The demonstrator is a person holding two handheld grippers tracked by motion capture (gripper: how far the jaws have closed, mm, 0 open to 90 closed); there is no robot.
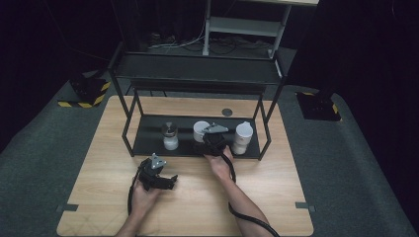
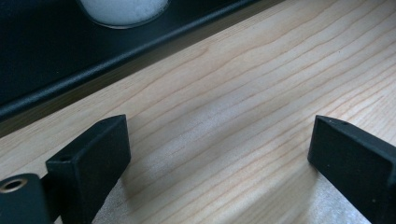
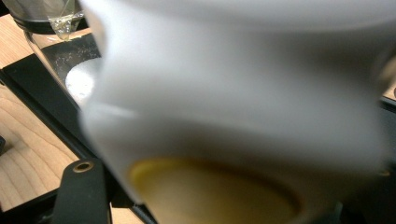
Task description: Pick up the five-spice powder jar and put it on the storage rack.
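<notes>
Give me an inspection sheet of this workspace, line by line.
Surface: light wooden table, with a black two-tier rack at its far side.
Job's things: glass shaker, white cup and white lidded container on the rack's lower shelf.
Clutter: nothing seen.
Grippers: left gripper open over bare wood; right gripper at the white cup, grip not clear.
Cables: one trails from each gripper; more lie on the floor behind.
Surroundings: grey floor, dark backdrop, hazard-striped bases.
</notes>
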